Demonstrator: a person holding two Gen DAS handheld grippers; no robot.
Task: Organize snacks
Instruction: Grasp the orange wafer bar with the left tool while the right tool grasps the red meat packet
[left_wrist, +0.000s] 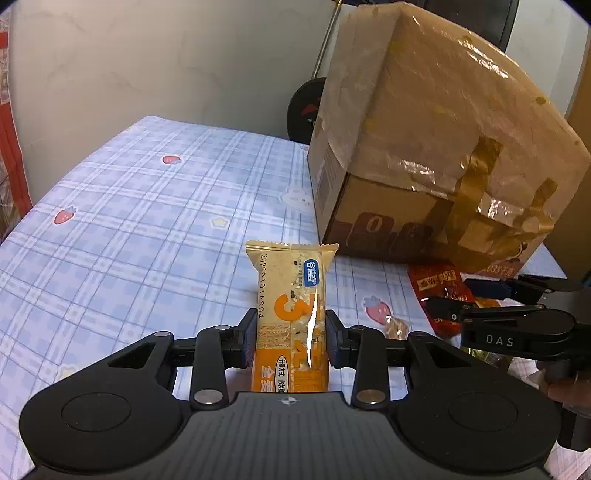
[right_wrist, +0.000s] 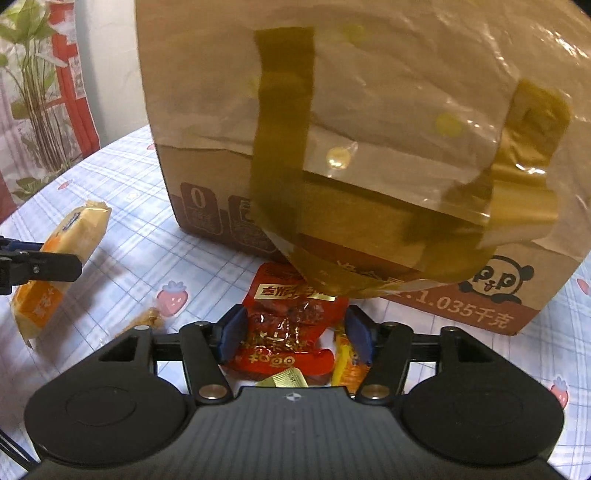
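My left gripper (left_wrist: 291, 338) is shut on an orange and cream snack bar (left_wrist: 291, 314), pads against both its sides. The same bar shows at the left of the right wrist view (right_wrist: 59, 266). My right gripper (right_wrist: 295, 334) is around a red snack packet (right_wrist: 288, 328) that lies on the table; its blue pads sit at the packet's edges. The right gripper also shows in the left wrist view (left_wrist: 480, 299) over the red packet (left_wrist: 439, 291). A taped cardboard box (right_wrist: 351, 129) stands just beyond the snacks.
A blue plaid tablecloth with strawberries (left_wrist: 129, 221) covers the table. A small orange packet (right_wrist: 347, 362), a gold wrapped sweet (right_wrist: 284, 379) and a tan sweet (right_wrist: 147, 319) lie near the right gripper. A wall (left_wrist: 147, 55) is behind the table.
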